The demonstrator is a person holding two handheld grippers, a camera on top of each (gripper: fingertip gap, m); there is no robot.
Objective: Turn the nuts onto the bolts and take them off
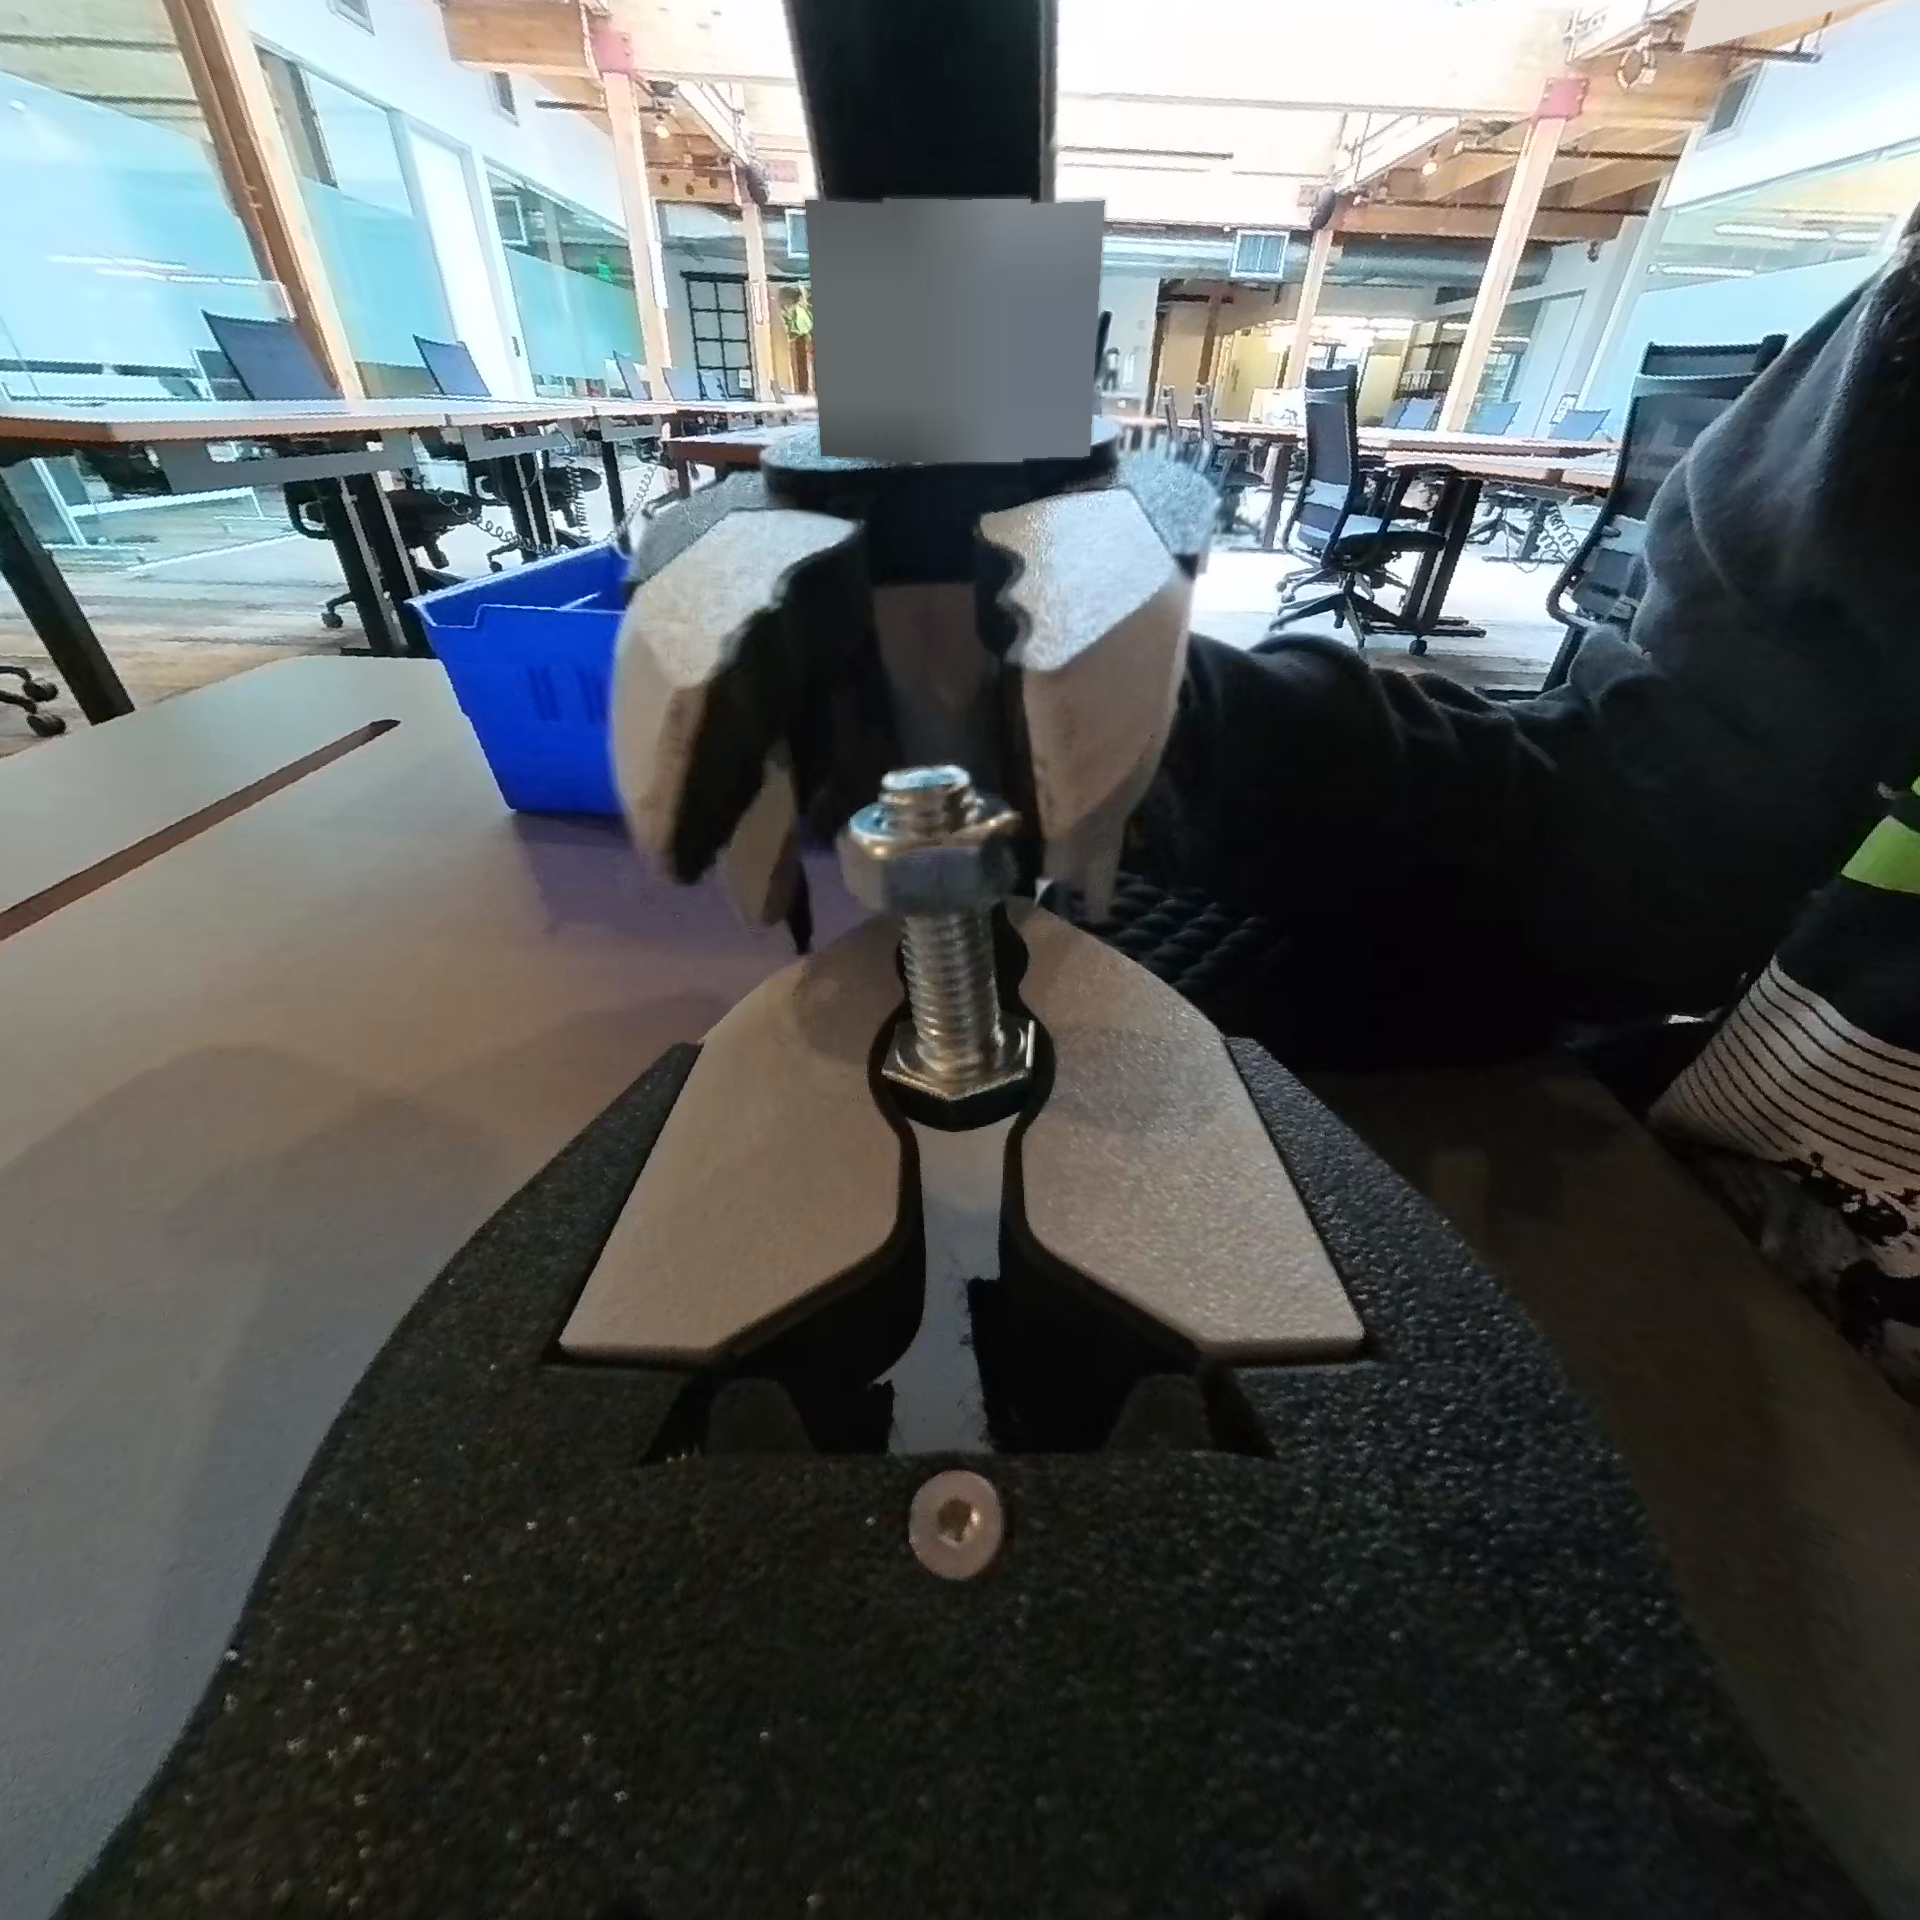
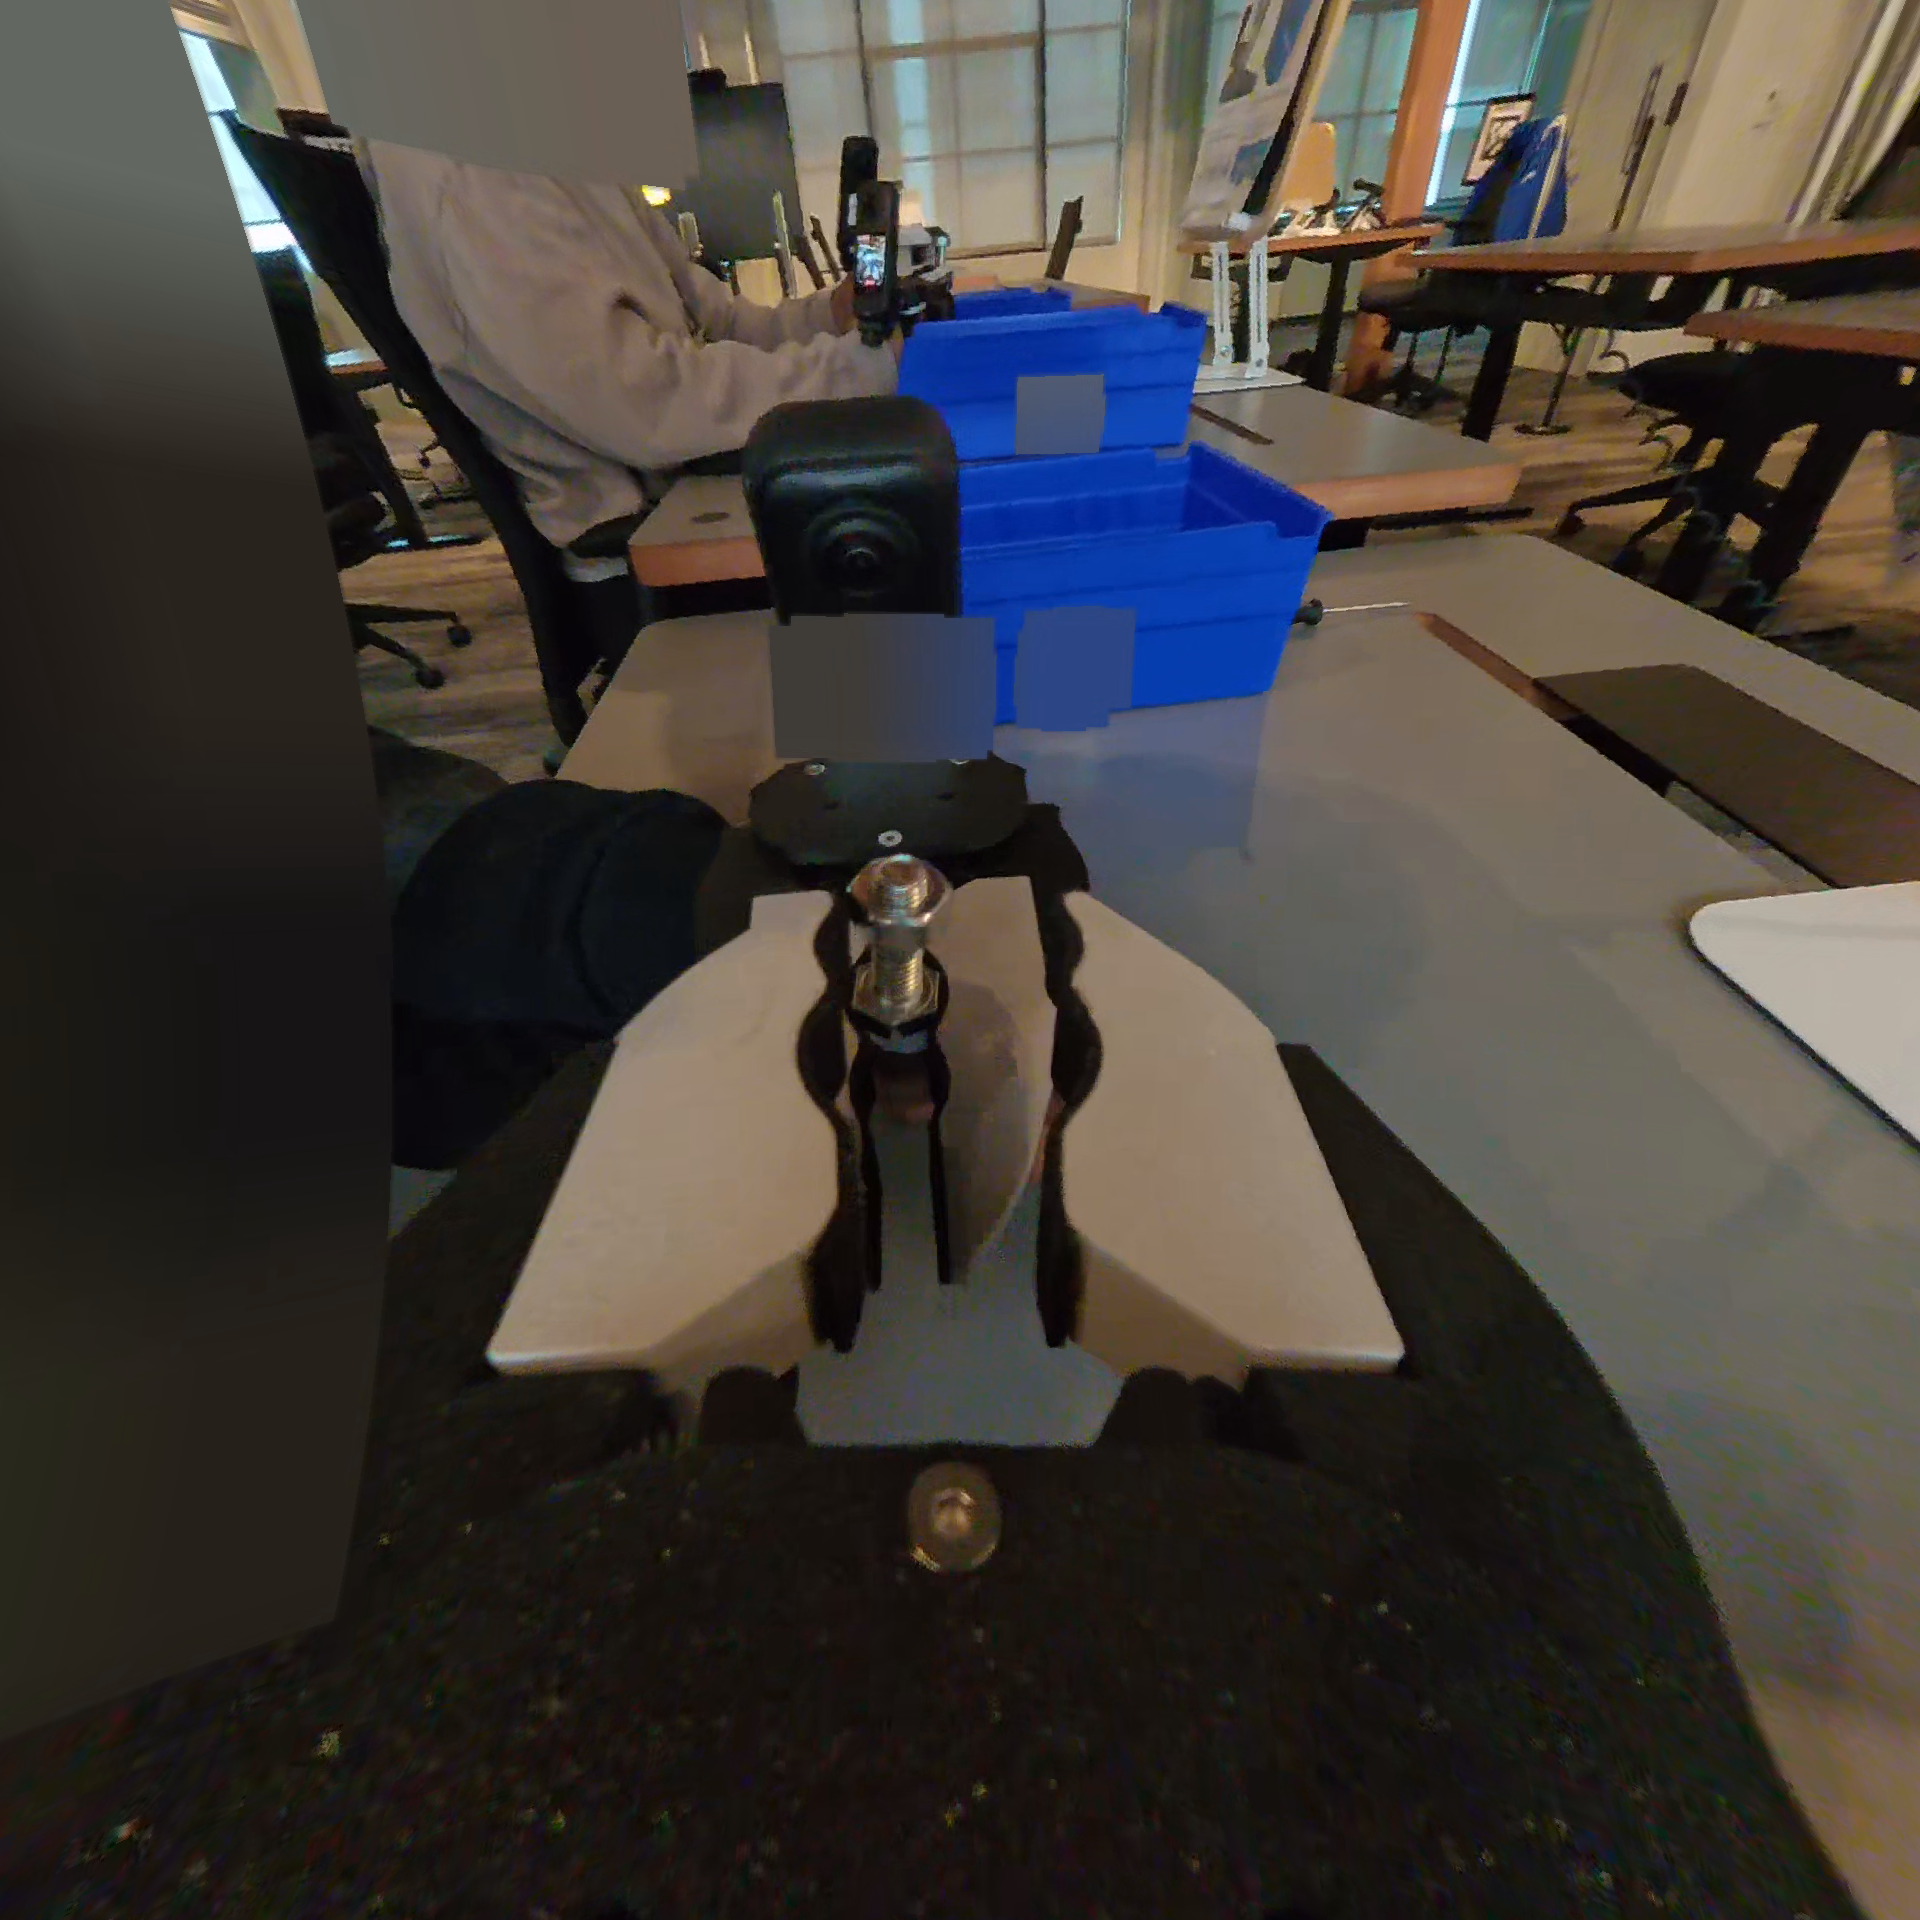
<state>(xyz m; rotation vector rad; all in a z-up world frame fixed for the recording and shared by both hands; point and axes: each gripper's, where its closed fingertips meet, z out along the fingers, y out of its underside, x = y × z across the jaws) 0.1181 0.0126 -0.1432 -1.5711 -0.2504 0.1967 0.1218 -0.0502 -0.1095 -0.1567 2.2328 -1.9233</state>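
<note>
A silver bolt stands upright over the grey table. My left gripper is shut on its hex base, held in the round notch between the fingers. A hex nut sits near the bolt's top, with a washer above it. My right gripper faces the left one, open, a finger on each side of the nut without touching it. In the right wrist view the bolt and nut stand in the wide gap of the right gripper, nearer its left finger.
A blue bin stands on the table behind the grippers; it shows with a second one in the right wrist view. A dark sleeve reaches in from the right. A seated person in a grey top works behind. A white sheet lies right. Some 6 centimetres of space lies between my two pairs of fingers.
</note>
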